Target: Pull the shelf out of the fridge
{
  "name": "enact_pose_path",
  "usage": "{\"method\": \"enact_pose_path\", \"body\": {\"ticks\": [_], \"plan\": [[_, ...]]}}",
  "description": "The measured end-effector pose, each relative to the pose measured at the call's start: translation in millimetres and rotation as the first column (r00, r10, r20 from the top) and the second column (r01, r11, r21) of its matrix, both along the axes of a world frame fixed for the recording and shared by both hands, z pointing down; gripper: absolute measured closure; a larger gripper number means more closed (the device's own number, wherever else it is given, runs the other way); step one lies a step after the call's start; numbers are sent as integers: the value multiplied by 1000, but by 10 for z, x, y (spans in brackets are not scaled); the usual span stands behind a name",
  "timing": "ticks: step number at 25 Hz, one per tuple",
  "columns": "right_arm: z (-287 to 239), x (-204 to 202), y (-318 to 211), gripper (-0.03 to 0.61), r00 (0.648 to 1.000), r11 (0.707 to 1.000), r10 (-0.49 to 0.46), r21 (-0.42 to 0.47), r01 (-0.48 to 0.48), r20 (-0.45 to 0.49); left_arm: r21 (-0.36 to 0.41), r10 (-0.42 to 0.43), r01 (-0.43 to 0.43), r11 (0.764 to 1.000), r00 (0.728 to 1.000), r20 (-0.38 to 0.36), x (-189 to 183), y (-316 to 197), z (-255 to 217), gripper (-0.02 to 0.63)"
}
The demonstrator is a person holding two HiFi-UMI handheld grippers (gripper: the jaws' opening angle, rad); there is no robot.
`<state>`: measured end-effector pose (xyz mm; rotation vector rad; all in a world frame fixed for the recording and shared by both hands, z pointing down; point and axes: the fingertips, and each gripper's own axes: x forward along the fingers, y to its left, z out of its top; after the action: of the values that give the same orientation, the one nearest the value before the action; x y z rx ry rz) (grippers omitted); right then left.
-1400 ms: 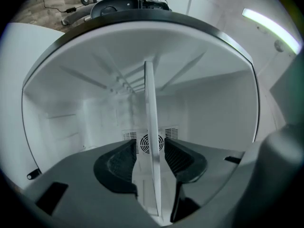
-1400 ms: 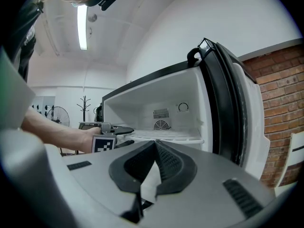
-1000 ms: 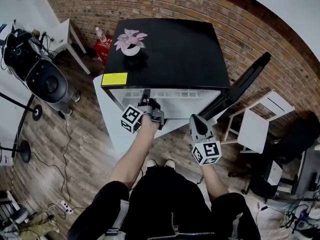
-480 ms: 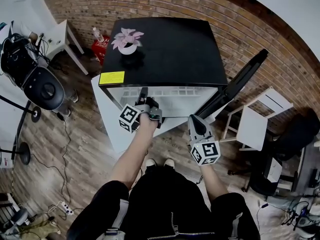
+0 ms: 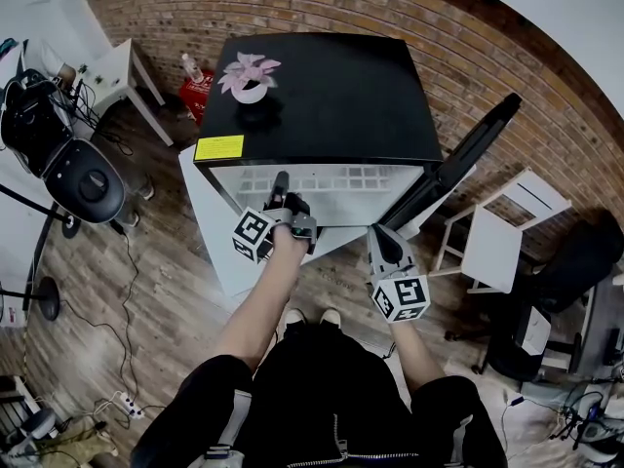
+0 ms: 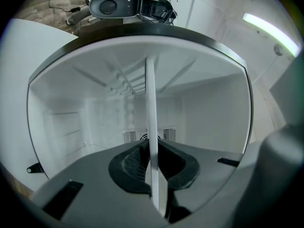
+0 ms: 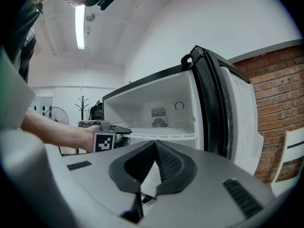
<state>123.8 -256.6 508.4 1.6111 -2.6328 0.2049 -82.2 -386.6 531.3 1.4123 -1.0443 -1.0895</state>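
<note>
A black-topped fridge [image 5: 331, 86] stands against the brick wall, and its door [image 5: 473, 159] is swung open to the right. The white shelf [image 5: 341, 181] is seen inside the open compartment, with its front edge towards the near side of the opening. The left gripper [image 5: 281, 185] is held level at the left part of that front edge. In the left gripper view the jaws are seen narrowed onto the shelf's thin white edge [image 6: 151, 103], which runs between the pads, so the shelf is gripped by the left gripper [image 6: 153, 151]. The right gripper [image 5: 380, 237] is held apart from the fridge, near the lower right corner of the opening and just left of the door. In the right gripper view its jaws [image 7: 154, 144] are seen pressed together with nothing between them, and the shelf [image 7: 164, 136] is seen beyond them inside the white compartment. A potted plant [image 5: 249, 74] is placed on the far left of the fridge top, and a yellow label [image 5: 221, 148] is stuck at its near left corner. A white chair [image 5: 497, 242] stands to the right of the door
</note>
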Motion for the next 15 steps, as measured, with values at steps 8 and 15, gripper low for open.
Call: {"method": "enact_pose_path", "body": {"ticks": [8, 15], "plan": [[3, -35, 36, 586, 1000, 1000, -6, -7, 6, 19, 6, 7, -7, 1000, 1000, 0, -3, 83, -4, 575], [-3, -45, 24, 578, 986, 999, -22, -42, 29, 165, 8, 7, -7, 1000, 1000, -6, -6, 150, -11, 575]]}}
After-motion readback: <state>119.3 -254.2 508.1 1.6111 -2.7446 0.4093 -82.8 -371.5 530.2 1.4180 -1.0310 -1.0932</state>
